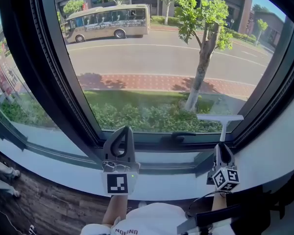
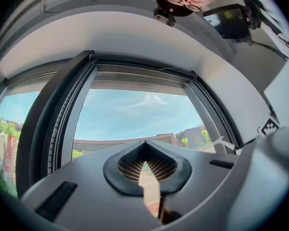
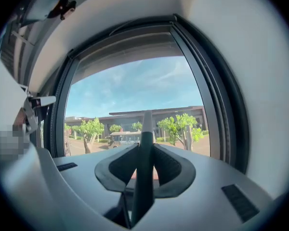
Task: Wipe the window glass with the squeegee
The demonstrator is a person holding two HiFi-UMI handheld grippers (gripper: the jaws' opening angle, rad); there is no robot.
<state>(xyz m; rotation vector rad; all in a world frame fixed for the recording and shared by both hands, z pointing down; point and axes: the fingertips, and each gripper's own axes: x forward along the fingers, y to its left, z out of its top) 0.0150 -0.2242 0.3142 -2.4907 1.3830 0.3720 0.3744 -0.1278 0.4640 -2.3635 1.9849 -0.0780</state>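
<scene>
While the right tool (image 1: 224,152) grips the white squeegee (image 1: 220,117) by its handle, blade at the lower right corner of the window glass (image 1: 152,72), the left tool (image 1: 123,131) sits closed, empty, near the dark window handle (image 1: 183,135).

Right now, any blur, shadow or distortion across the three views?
Head view: fisheye bows the window frame, daylight outside bright, street sharp. Left gripper view: black vignette corners, shut fingers shaded against bright sky. Right gripper view: squeegee handle backlit, slightly soft up close.
</scene>
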